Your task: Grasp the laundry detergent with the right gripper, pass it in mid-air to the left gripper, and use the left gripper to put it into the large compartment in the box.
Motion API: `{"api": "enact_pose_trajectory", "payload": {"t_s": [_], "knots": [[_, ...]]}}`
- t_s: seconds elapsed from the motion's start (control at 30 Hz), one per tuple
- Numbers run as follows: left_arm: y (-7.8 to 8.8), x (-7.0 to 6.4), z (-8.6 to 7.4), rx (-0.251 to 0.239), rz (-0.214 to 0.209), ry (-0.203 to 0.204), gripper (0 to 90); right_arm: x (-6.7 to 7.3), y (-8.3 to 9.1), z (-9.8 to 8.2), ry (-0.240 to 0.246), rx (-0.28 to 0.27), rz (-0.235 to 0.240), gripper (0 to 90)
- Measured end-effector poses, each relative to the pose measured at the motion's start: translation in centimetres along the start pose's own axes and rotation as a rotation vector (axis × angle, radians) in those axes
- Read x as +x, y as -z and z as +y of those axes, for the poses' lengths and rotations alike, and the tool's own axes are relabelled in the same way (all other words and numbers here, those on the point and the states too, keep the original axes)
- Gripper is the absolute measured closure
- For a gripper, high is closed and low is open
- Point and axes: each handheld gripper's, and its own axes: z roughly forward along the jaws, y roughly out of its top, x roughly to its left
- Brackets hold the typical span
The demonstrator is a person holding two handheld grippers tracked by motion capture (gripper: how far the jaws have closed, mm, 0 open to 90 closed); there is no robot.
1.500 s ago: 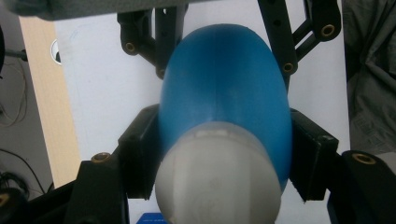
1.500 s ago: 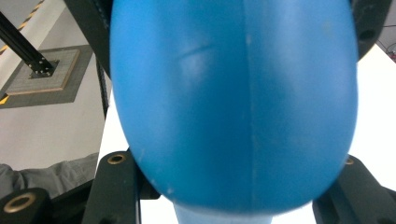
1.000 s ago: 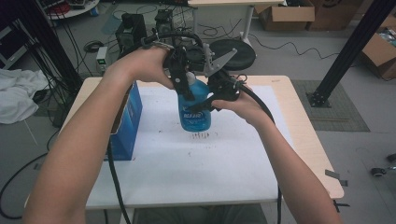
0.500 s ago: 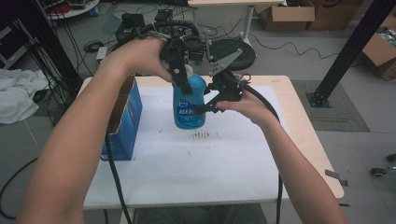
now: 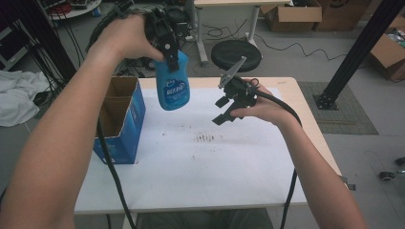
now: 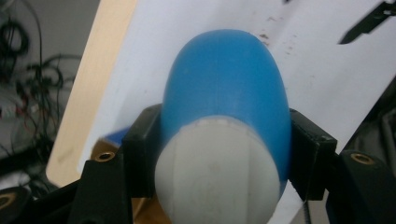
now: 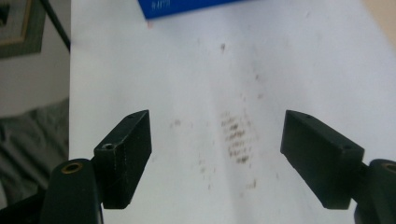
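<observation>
The left gripper (image 5: 167,40) is clamped on a blue bottle (image 5: 172,88), its two black jaws pressing the bottle's sides just below the white cap (image 6: 217,172). In the high view the bottle hangs in the air, cap end up in the jaws and body pointing down, above the far left part of the table (image 5: 296,100) and clear of its surface. It hangs just beside the open blue box (image 5: 119,124), which stands at the table's left edge with its flaps up. In the left gripper view the bottle's rounded blue body points away from the camera, with the white sheet (image 6: 299,74) below it.

The right gripper (image 5: 227,102) is held over the far right part of the table, well apart from the bottle. Its jaws have just been moving and now stand wide apart with nothing between them. In the right gripper view the two black fingers (image 7: 123,154) frame a patch of dark smudges (image 7: 238,137) on the white sheet, and an edge of the blue box (image 7: 187,7) shows at the top. The smudges lie near the middle of the table.
</observation>
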Motion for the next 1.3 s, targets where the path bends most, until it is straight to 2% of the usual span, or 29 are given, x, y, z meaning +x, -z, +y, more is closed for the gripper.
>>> {"api": "enact_pose_trajectory", "payload": {"t_s": [0.03, 0.07, 0.1, 0.27, 0.3, 0.33, 0.37, 0.4, 0.43, 0.6, 0.63, 0.67, 0.7, 0.73, 0.77, 0.83, 0.9, 0.97, 1.17, 1.3], "knots": [[0.3, 0.4, -0.3, -0.005, 0.006, 0.039, 39.1, 0.1, 0.0, -0.1, 0.001, 0.029, -0.002, 25.0], [0.6, 0.9, -0.6, -0.008, 0.016, 0.076, 39.1, 0.1, 0.0, -0.1, 0.001, 0.029, -0.002, 25.0], [1.1, 1.6, -1.4, -0.018, 0.037, 0.164, 39.1, 0.2, 0.0, -0.3, 0.011, 0.096, -0.008, 25.0], [2.1, 3.4, -3.7, -0.009, 0.060, 0.331, 39.1, 0.3, 0.4, -1.1, 0.019, 0.202, -0.043, 25.5], [2.1, 3.4, -3.7, -0.009, 0.060, 0.331, 39.1, 0.3, 0.4, -1.1, 0.019, 0.202, -0.043, 25.5], [2.3, 4.1, -4.7, -0.005, 0.070, 0.412, 39.1, 0.2, 0.6, -1.6, 0.006, 0.226, -0.045, 26.0], [2.4, 4.4, -5.2, 0.004, 0.077, 0.444, 39.1, 0.2, 0.7, -1.8, -0.001, 0.241, -0.049, 26.0], [2.4, 4.4, -5.2, 0.004, 0.077, 0.444, 39.1, 0.2, 0.7, -1.8, -0.001, 0.241, -0.049, 26.0], [2.7, 5.0, -6.2, 0.030, 0.095, 0.515, 39.2, 0.1, 0.9, -2.2, -0.002, 0.273, -0.070, 26.0], [3.0, 6.0, -8.8, 0.075, 0.139, 0.645, 39.2, 0.0, 1.3, -3.1, -0.004, 0.330, -0.103, 26.4], [3.0, 6.0, -8.8, 0.075, 0.139, 0.645, 39.2, 0.0, 1.3, -3.2, -0.004, 0.344, -0.112, 26.4], [3.0, 6.2, -9.4, 0.075, 0.144, 0.669, 39.2, 0.0, 1.3, -3.2, -0.004, 0.344, -0.112, 26.4], [3.1, 6.5, -10.5, 0.082, 0.148, 0.714, 39.2, 0.0, 1.6, -3.6, -0.013, 0.369, -0.123, 26.4], [3.1, 6.6, -11.0, 0.086, 0.150, 0.739, 39.2, -0.1, 1.7, -3.7, -0.012, 0.375, -0.127, 26.4], [3.1, 6.6, -11.0, 0.086, 0.150, 0.739, 39.2, -0.1, 1.8, -3.8, -0.016, 0.377, -0.133, 26.4], [3.0, 6.9, -12.3, 0.112, 0.156, 0.783, 39.2, -0.1, 2.2, -4.1, -0.023, 0.379, -0.133, 26.7], [2.9, 7.0, -12.7, 0.113, 0.155, 0.798, 39.2, -0.2, 2.2, -4.1, -0.023, 0.378, -0.137, 26.7], [2.6, 7.1, -13.8, 0.113, 0.148, 0.832, 39.2, -0.2, 2.6, -4.3, -0.030, 0.375, -0.137, 27.0], [1.4, 7.0, -14.8, 0.110, 0.124, 0.864, 39.2, -0.2, 2.8, -4.5, -0.034, 0.368, -0.143, 27.0], [0.6, 6.8, -14.9, 0.110, 0.113, 0.867, 39.2, -0.2, 2.7, -4.6, -0.034, 0.368, -0.142, 27.0]]}}
